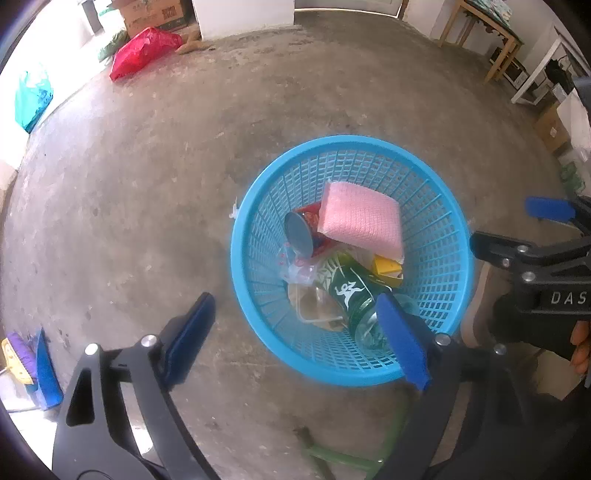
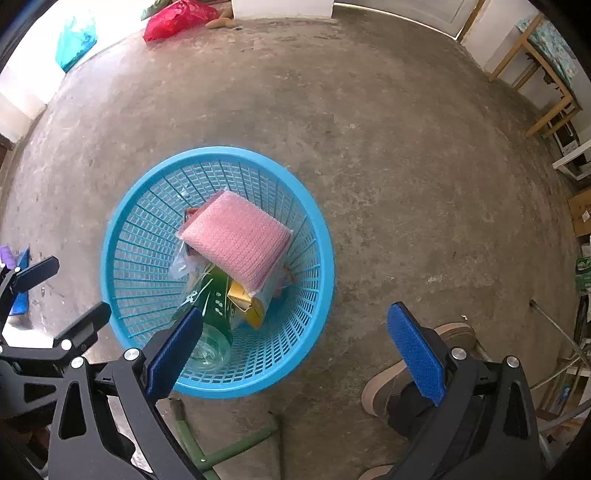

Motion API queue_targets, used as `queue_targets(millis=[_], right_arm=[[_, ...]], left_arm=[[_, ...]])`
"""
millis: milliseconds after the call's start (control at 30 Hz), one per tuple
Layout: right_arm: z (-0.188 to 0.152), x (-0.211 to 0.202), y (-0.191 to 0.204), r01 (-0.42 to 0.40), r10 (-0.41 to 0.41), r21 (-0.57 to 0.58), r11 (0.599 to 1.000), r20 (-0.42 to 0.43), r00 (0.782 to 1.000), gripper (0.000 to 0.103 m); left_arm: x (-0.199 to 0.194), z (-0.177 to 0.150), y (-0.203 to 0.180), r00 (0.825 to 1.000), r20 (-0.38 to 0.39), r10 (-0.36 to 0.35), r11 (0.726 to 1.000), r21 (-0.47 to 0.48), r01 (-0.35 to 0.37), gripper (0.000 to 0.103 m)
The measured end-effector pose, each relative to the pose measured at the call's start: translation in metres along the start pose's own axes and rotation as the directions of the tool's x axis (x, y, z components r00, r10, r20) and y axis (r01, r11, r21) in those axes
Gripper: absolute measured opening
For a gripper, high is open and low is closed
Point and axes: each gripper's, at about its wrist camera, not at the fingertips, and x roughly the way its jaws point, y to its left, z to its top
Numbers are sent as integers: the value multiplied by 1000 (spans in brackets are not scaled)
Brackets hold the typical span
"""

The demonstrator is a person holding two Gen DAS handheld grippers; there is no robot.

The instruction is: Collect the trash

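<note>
A blue plastic basket (image 1: 255, 210) stands on the concrete floor and also shows in the right wrist view (image 2: 122, 221). It holds a pink bubble-wrap pad (image 1: 362, 218) (image 2: 240, 240), a red can (image 1: 303, 232), a green bottle (image 1: 351, 291) (image 2: 214, 295), a yellow carton (image 1: 386, 267) (image 2: 247, 306) and clear plastic wrap (image 1: 299, 269). My left gripper (image 1: 299, 332) is open and empty above the basket's near left rim. My right gripper (image 2: 299, 343) is open and empty above the basket's near right rim; it also shows in the left wrist view (image 1: 517, 232).
A red bag (image 1: 142, 51) (image 2: 177, 16) and a teal bag (image 1: 33, 98) (image 2: 75, 38) lie at the far left. Wooden tables (image 1: 480, 37) stand at the far right. A blue brush (image 1: 46, 369) lies at left. The person's shoe (image 2: 413, 365) and a green frame (image 2: 221, 443) are near.
</note>
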Motion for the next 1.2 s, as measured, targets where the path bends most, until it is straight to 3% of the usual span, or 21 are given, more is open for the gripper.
queue_targets(millis=[233,467,767,1200], right_arm=[[-1,-3,-5,-9,9,31,999,6,1000,97],[-1,-2,-6,-12,12,27,1000,7,1000,97],[-1,-2,-5,-9,9,28,1000,1,1000,97],[-1,-1,-4,-13,13,22,1000,-4,1000,97]], left_arm=[[11,-2,-3,999,-44,23,1000,-8,-23,89],[17,-4,-11,989,-46,138,989,61,-135,89],[25,-6,-10,995,-86,54,998,31,-51,89],[33,-11,-1,995,-97,13,1000,-19,-15,89]])
